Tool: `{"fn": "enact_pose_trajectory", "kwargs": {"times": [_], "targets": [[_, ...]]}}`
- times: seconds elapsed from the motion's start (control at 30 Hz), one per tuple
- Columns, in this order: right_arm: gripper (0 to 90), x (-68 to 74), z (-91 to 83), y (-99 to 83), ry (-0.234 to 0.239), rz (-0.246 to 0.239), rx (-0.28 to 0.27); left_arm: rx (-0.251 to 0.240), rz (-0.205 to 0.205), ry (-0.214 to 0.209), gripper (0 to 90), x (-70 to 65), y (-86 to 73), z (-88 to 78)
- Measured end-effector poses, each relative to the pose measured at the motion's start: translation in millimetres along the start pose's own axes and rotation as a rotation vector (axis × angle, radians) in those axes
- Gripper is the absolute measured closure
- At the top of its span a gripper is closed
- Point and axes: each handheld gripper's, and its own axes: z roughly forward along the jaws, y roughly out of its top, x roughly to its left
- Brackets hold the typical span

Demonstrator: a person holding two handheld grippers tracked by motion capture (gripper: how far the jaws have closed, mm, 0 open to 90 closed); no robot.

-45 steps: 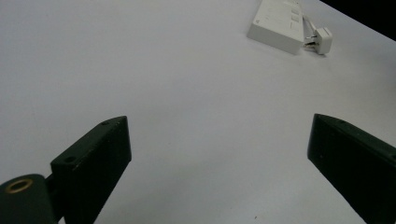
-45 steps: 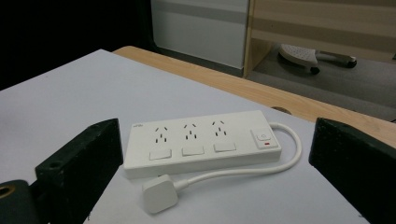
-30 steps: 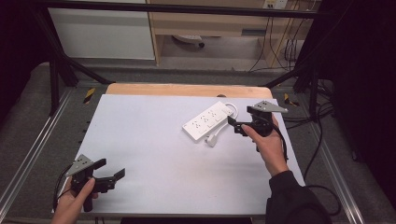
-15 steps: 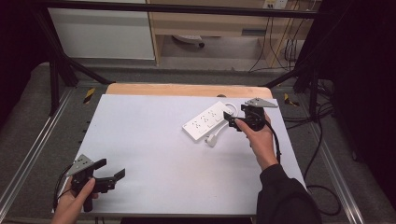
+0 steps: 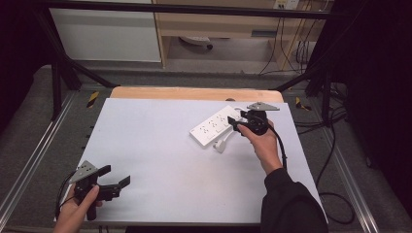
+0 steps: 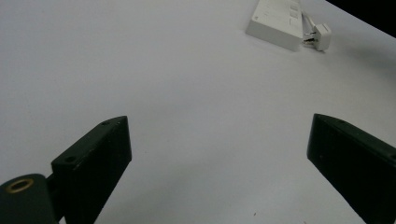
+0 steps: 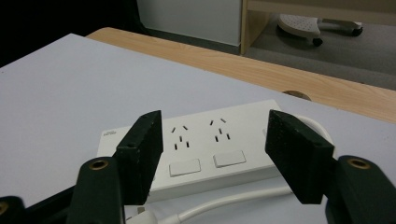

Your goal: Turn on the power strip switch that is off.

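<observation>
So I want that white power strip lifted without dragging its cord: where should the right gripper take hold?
Grip the power strip across its narrow width, on the two long side walls, coming from above. It lies flat, sockets up, so top and bottom give no hold. The right gripper, jaws closing, already straddles it; the cord runs nearer.

A white-topped table (image 5: 160, 160) carries a white power strip (image 5: 212, 127) with its cord and plug (image 5: 221, 144) beside it.

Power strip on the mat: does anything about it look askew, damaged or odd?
Nothing damaged. The white plastic power strip lies flat but diagonal to the edges of the pale grey mat, its white cable and plug loose beside it, plugged into nothing. The right claw has been closing, its fingers either side of the strip's end, not visibly touching.
</observation>
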Motion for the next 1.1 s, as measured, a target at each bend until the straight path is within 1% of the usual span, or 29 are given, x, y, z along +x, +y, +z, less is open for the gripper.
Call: {"fn": "enact_pose_trajectory", "kwargs": {"times": [0.13, 0.53, 0.9, 1.1], "targets": [[41.9, 2.3, 5.2, -1.6, 0.002, -0.002, 0.008, 0.001, 0.001, -0.001, 6.4, -0.2, 0.0, 0.1], [53.1, 13.0, 21.1, -7.7, 0.037, -0.021, 0.046, 0.009, 0.008, 0.000, 6.5, -0.4, -0.2, 0.6], [60.8, 17.6, 32.0, -13.0, 0.044, -0.026, 0.070, 0.010, 0.010, -0.002, 6.4, -0.5, -0.2, 0.5], [62.5, 18.9, 35.1, -14.9, 0.049, -0.029, 0.079, 0.011, 0.011, -0.004, 6.5, -0.5, -0.2, 0.7]]}}
